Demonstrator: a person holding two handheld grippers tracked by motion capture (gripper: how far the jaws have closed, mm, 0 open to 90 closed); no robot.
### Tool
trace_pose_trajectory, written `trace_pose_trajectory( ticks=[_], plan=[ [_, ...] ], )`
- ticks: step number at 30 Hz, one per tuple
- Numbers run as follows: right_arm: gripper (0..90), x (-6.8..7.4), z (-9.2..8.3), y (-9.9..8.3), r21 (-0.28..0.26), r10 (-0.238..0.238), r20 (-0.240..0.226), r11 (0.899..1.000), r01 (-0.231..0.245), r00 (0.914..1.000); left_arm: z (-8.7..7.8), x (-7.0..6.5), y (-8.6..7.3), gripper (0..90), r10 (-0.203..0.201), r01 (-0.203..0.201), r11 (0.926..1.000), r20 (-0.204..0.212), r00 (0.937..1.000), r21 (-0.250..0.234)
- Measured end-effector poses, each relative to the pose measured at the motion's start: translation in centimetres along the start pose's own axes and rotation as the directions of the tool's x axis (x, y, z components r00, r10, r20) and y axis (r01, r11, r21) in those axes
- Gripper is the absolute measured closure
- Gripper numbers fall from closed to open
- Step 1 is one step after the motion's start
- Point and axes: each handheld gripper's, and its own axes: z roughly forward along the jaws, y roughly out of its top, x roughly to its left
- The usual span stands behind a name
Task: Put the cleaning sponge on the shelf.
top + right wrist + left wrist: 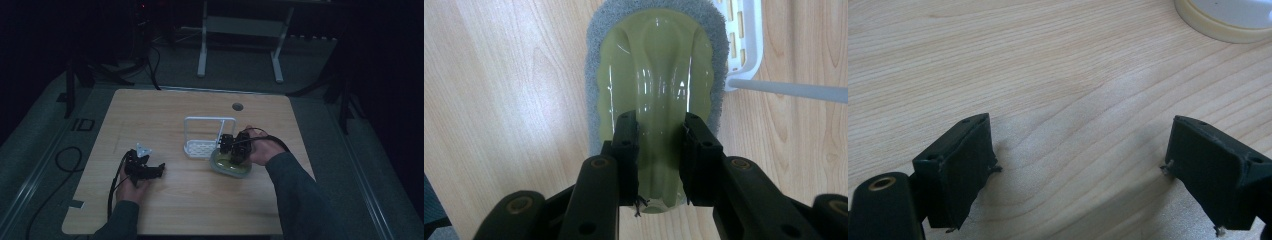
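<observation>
Two risks. Tabletop (175, 210) bare, smooth. White rack (746, 45) touches scrubber's far edge: snag on lift. Green scrubber (656, 75) flat on tabletop, right tongs (658, 150) clenched on slick ridge: may slip. Left tongs (1078, 165) released, idle.

The high view is dim and murky, its edges nearly black, while both gripper views are bright and sharp, with glare streaks on the green scrubber (656, 95).

A wooden table (165, 210) stands on grey carpet (45, 145) in a dim room.
</observation>
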Motion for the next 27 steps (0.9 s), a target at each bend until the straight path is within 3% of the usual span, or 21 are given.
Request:
trace_pose_trajectory(
  ticks=[27],
  plan=[
    [71.9,-0.3,-1.2,2.3,-0.002,-0.047,0.042,0.999,0.047,0.9980,0.0,0.0,0.0,11.8,0.001,-0.001,1.0000,0.000,1.0000,0.002]
  ],
)
